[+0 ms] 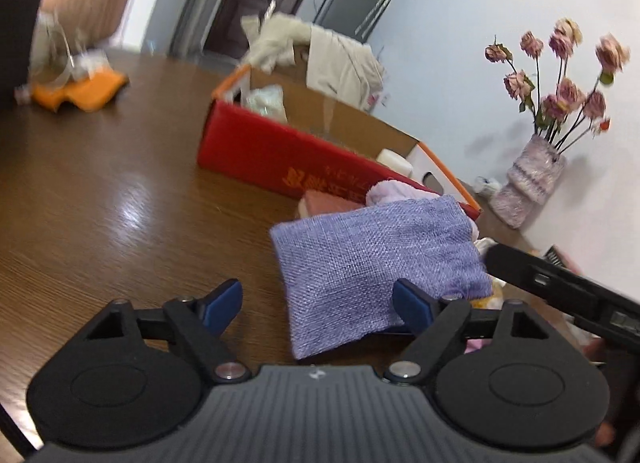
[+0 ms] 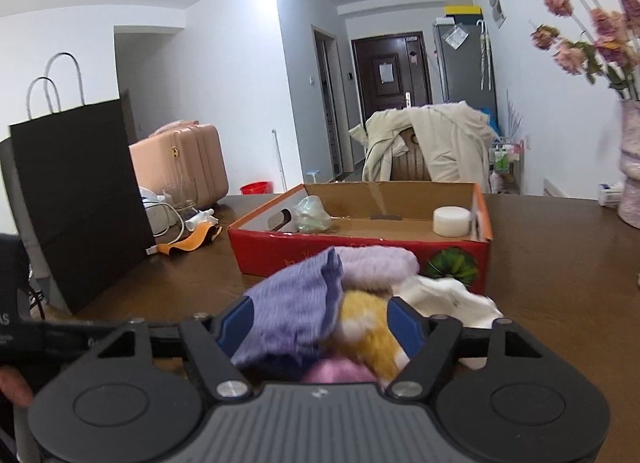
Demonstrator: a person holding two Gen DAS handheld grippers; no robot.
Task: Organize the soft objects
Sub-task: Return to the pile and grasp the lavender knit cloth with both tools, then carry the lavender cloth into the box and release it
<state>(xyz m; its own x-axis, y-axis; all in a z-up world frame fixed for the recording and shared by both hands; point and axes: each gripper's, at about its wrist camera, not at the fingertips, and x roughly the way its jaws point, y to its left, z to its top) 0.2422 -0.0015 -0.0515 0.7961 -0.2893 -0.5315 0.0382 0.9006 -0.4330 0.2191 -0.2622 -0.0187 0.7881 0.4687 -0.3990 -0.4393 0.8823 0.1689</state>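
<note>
A woven purple cloth [image 1: 376, 263] lies on the brown table [image 1: 100, 191] in front of an open red cardboard box [image 1: 280, 159]. My left gripper [image 1: 318, 305] is open; the cloth's near corner reaches in between its blue fingers, by the right one. In the right wrist view my right gripper [image 2: 320, 325] stands open around a soft pile: the purple cloth [image 2: 296, 303] by its left pad and a yellow plush [image 2: 368, 331] by its right pad. A lilac fluffy piece [image 2: 380, 263], a white cloth [image 2: 452, 299] and something pink [image 2: 340, 371] lie in the same pile.
The box [image 2: 360, 247] holds a white round piece [image 2: 452, 221] and a pale green bundle [image 2: 312, 215]. A black paper bag [image 2: 80, 203] stands at the left, with cables and an orange item [image 2: 192, 241] beside it. A vase of dried roses [image 1: 532, 183] stands by the wall at the right.
</note>
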